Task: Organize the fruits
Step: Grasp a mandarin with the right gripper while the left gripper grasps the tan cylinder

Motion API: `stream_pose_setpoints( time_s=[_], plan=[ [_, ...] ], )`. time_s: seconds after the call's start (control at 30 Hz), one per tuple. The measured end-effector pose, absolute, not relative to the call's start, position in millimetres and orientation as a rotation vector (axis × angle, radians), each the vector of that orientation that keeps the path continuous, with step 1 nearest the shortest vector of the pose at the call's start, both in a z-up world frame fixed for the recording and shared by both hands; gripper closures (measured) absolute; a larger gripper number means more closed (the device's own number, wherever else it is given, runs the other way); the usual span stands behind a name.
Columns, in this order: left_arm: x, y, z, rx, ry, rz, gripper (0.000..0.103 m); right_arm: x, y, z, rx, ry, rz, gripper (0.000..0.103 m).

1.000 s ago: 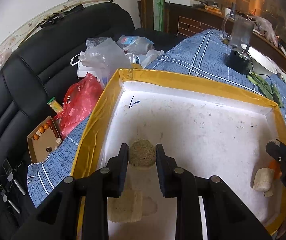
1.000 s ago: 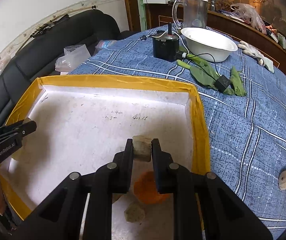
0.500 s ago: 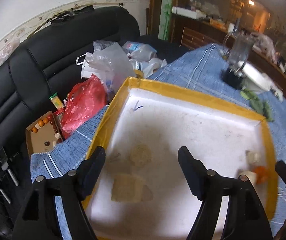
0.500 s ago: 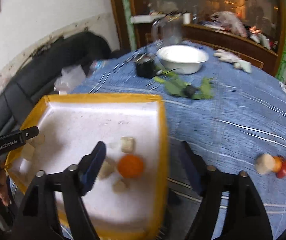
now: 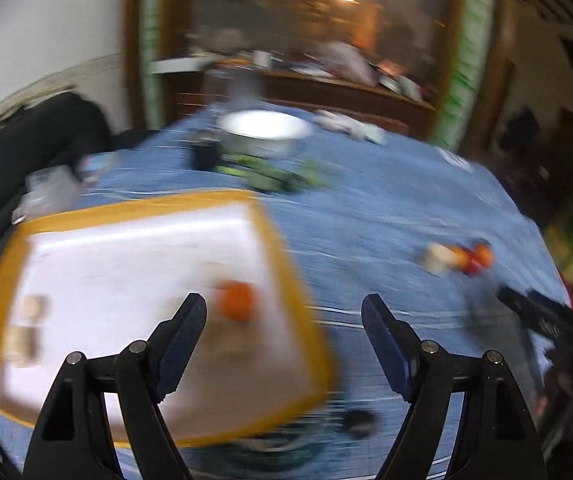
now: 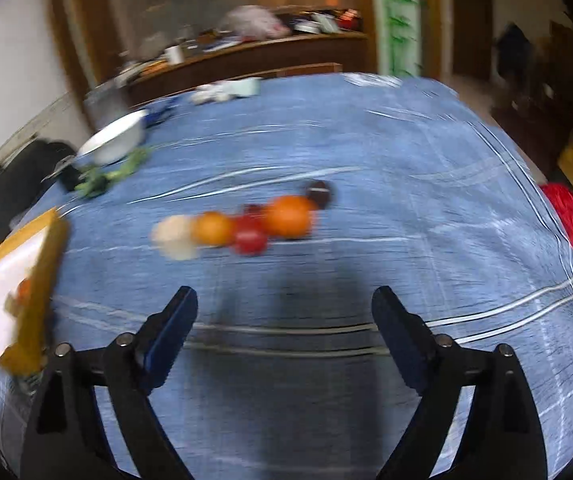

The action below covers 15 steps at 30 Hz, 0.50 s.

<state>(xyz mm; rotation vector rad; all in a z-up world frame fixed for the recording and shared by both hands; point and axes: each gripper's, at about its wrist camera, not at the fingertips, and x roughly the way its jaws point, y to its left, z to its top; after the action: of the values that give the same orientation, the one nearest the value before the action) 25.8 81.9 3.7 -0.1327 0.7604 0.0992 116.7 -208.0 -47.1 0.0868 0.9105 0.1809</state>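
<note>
A loose cluster of fruit is seen lying on the blue checked tablecloth, well apart from the tray: a large orange, a smaller orange, a red fruit, a pale piece at the left end and a dark round piece behind. The pieces are pressed close together, though the blur makes exact contact hard to judge. In the left wrist view the same cluster is seen small and smeared.

Inside the yellow-rimmed white tray another orange is seen near the right wall, and two pale lumps lie by the left wall.

The right gripper is held above bare cloth in front of the cluster, its jaws spread wide with nothing between them. The left gripper is likewise spread wide and empty, over the tray's right edge.

A white bowl and green leaves are seen at the far side of the table, with a black sofa to the left.
</note>
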Motion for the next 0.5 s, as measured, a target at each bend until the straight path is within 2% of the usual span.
stream_pose_setpoints(
  time_s=[0.2,0.37,0.4,0.43,0.47,0.5],
  plan=[
    [74,11,-21,-0.047,0.803,-0.030,0.023,157,-225,-56,0.211,0.939,0.204,0.031],
    [104,-10,-35,-0.011,0.821,-0.056,0.023,186,-214,-67,0.273,0.966,0.236,0.041],
    [108,-11,-37,-0.009,0.825,-0.058,0.023,190,-214,-69,0.282,0.968,0.240,0.046],
    [113,-13,-38,-0.007,0.829,-0.062,0.023,194,-213,-70,0.301,0.974,0.257,0.057],
    [118,-16,-40,-0.006,0.827,-0.071,0.023,196,-213,-69,0.309,0.979,0.262,0.060],
    [121,-21,-42,-0.005,0.821,-0.077,0.023,196,-213,-68,0.293,0.982,0.250,0.067]
  ],
)
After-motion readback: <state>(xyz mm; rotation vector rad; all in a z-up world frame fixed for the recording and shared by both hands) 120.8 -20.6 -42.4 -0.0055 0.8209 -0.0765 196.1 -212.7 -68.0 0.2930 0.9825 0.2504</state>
